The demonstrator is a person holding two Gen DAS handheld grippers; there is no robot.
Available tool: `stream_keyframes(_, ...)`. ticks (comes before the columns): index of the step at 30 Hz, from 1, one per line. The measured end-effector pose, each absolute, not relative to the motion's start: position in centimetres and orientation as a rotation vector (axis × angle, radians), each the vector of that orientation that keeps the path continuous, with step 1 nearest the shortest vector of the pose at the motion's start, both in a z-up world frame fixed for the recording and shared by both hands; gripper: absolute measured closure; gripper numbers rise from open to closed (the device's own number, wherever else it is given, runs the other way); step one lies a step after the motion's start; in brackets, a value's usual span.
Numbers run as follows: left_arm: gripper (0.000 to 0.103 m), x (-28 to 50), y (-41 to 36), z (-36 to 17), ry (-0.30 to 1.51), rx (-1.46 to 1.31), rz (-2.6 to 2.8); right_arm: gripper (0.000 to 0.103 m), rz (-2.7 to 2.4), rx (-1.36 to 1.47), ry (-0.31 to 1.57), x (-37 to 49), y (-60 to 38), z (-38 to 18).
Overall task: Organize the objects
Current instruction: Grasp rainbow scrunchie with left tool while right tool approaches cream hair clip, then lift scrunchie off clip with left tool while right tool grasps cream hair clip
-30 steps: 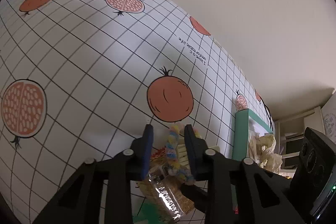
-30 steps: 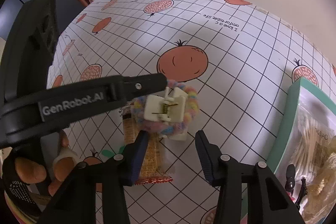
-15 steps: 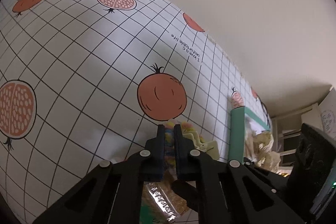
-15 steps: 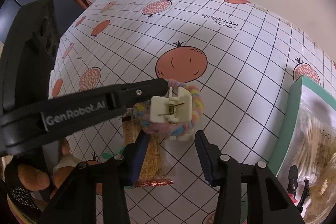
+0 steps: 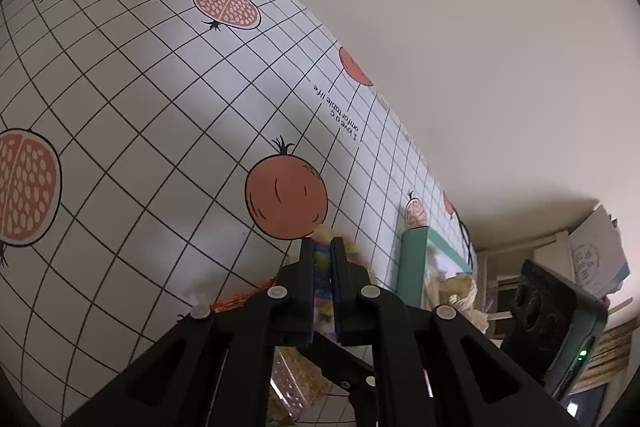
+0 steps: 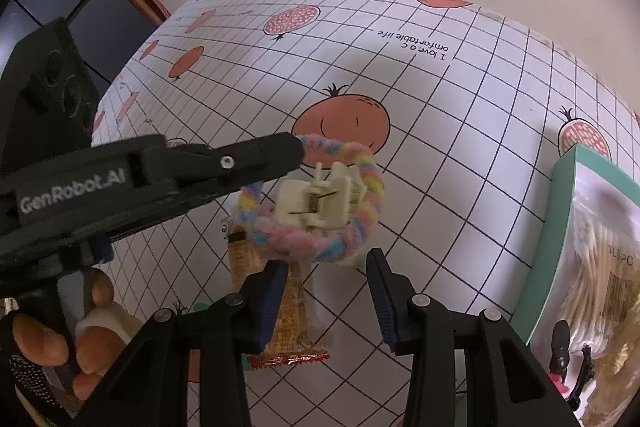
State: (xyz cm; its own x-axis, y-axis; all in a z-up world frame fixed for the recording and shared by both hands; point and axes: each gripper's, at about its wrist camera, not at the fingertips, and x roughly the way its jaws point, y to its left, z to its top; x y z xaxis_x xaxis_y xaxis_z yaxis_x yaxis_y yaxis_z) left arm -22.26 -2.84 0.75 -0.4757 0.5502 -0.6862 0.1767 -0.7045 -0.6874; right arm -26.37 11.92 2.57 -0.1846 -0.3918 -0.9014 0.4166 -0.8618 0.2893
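Note:
My left gripper [image 5: 322, 247] is shut on a fluffy pastel rainbow hair tie [image 6: 320, 243] and holds it above the tablecloth. It enters the right wrist view [image 6: 298, 151] from the left. Inside the ring's outline I see a cream plastic hair claw clip [image 6: 316, 203]; whether it hangs on the ring or lies below I cannot tell. A clear-wrapped snack bar [image 6: 290, 311] lies on the cloth beneath. My right gripper [image 6: 326, 297] is open and empty, just below the ring.
A white grid tablecloth [image 6: 460, 155] with pomegranate prints covers the table. A teal tray [image 6: 560, 211] at the right holds bagged cotton swabs [image 6: 600, 279] and black hair clips [image 6: 560, 347]. The tray also shows in the left wrist view [image 5: 412, 267].
My left gripper closed on the hair tie and has lifted it off the clip and snack bar. The right gripper stayed open, nearly still.

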Motion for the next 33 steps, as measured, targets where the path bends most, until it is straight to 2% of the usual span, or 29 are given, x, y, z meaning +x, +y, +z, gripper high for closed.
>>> stream_keyframes(3, 0.096, -22.1, -3.5, 0.9, -1.141, -1.415, 2.243, 0.06, -2.084, 1.576, 0.021, -26.4, 11.9, 2.5)
stream_keyframes(6, 0.096, -21.9, -3.7, 1.5, -1.126, -1.415, 2.294, 0.06, -2.086, 1.575, 0.017, -26.5, 11.9, 2.5)
stream_keyframes(11, 0.096, -20.9, -5.2, 2.5, -1.092, -1.419, 2.436, 0.072, -2.094, 1.577, 0.008, -26.7, 11.9, 2.4)
stream_keyframes(20, 0.096, -18.2, -8.7, 3.3, -1.128, -1.4, 2.587, 0.072, -2.118, 1.573, -0.011, -26.5, 12.2, 2.4)
stream_keyframes(33, 0.096, -15.6, -9.3, 5.7, -1.077, -1.408, 2.695, 0.075, -2.162, 1.531, -0.07, -25.8, 13.7, 4.9)
